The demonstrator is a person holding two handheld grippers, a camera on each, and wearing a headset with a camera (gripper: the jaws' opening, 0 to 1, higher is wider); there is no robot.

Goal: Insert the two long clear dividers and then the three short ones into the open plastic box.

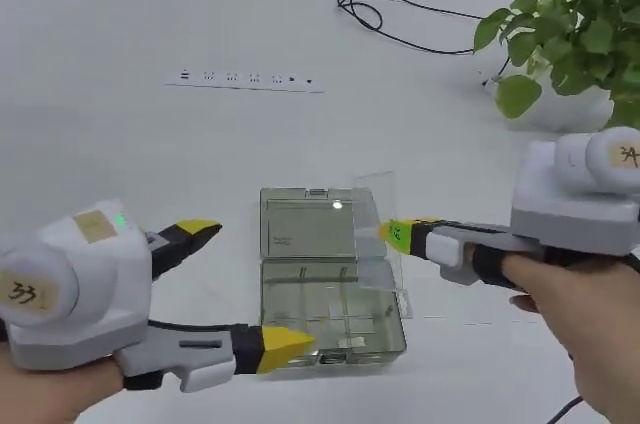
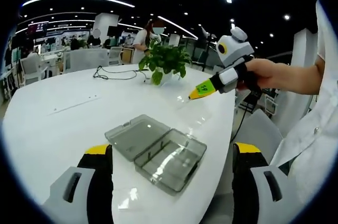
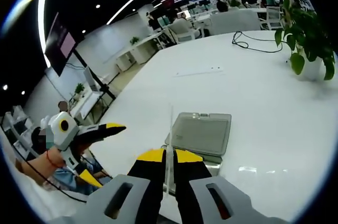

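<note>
Right gripper (image 1: 388,232) pinching clear divider (image 1: 378,202), hovering at 3 o'clock edge of open plastic box (image 1: 300,222); left gripper (image 1: 247,288) gaping wide at 9 o'clock, holding nothing. Grid lines showing in base, some dividers seemingly seated; count unclear, this one waiting

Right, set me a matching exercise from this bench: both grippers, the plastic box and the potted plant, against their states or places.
Things:
1. left gripper
2. right gripper
3. clear grey hinged plastic box
4. leafy green plant in a white pot

States or places:
A. shut on a thin clear plastic divider
B. far right of the white table
C. jaws wide apart, nothing held
D. lid laid open flat

Pairs: 1-C, 2-A, 3-D, 4-B
</note>
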